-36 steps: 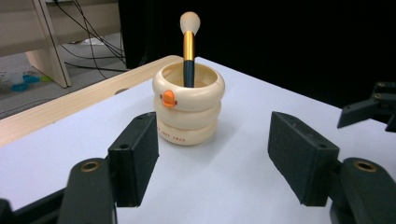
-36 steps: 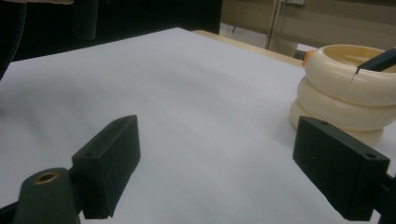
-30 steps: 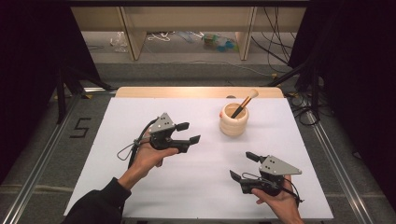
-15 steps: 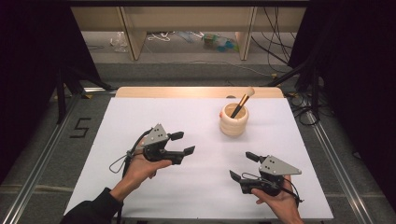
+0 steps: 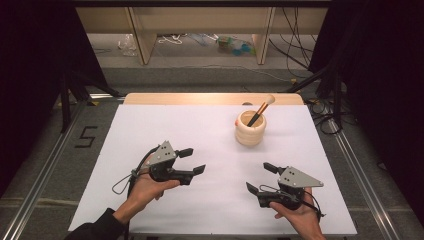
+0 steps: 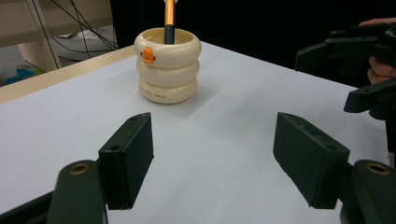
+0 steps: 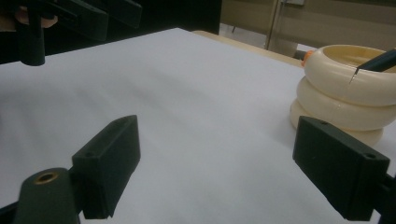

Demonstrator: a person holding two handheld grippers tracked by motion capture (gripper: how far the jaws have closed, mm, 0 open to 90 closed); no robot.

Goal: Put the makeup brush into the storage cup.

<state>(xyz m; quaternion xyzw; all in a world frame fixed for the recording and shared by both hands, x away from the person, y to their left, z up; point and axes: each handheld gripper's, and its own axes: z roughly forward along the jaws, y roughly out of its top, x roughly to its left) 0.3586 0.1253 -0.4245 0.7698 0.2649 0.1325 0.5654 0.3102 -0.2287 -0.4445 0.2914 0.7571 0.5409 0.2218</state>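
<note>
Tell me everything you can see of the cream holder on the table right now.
The cream holder looks like three stacked rings, glossy like ceramic or plastic, with a small orange knob on its top ring and faint lettering low down. It stands upright on the white table cover, toward the far right. A brush leans inside it, its pale tip up. Neither gripper touches it.

Lab-like test bench: white-covered table (image 5: 150, 125), floor cables (image 5: 300, 55), dark curtains (image 5: 380, 75).

The right gripper (image 7: 212, 168), jaws wide apart, faces the cream ringed pot (image 7: 345, 88) near the table's (image 7: 187, 93) far edge.
</note>
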